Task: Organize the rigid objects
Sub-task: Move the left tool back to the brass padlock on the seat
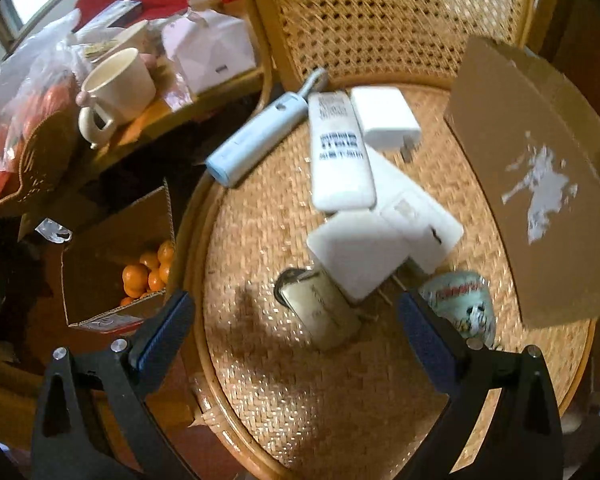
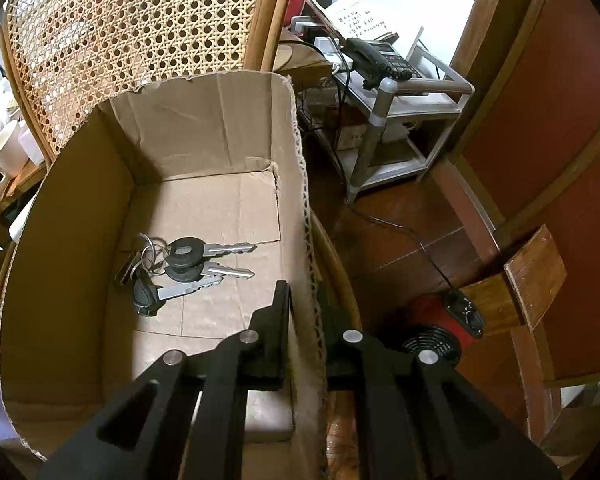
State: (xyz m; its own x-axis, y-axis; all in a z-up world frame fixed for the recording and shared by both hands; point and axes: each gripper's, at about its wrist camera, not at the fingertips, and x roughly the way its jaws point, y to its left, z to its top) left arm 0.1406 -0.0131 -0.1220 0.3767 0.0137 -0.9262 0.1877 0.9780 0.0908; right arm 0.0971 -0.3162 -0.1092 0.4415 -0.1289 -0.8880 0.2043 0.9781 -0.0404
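Observation:
In the left wrist view my left gripper (image 1: 296,320) is open and empty above a wicker chair seat (image 1: 284,392). Ahead of it lie a metal lighter (image 1: 320,312), a white charger block (image 1: 358,252), a white remote (image 1: 340,152), a second white charger (image 1: 384,118), a white flat box (image 1: 416,216), a blue lint remover (image 1: 256,140) and a printed tin (image 1: 462,304). In the right wrist view my right gripper (image 2: 306,300) is shut on the right wall of the cardboard box (image 2: 306,240). A bunch of keys (image 2: 180,268) lies inside the box.
The cardboard box (image 1: 540,184) stands at the seat's right side. A side table on the left holds a cream mug (image 1: 118,84) and bags. A carton of oranges (image 1: 148,276) sits on the floor. A phone stand (image 2: 392,92) and cables are on the right.

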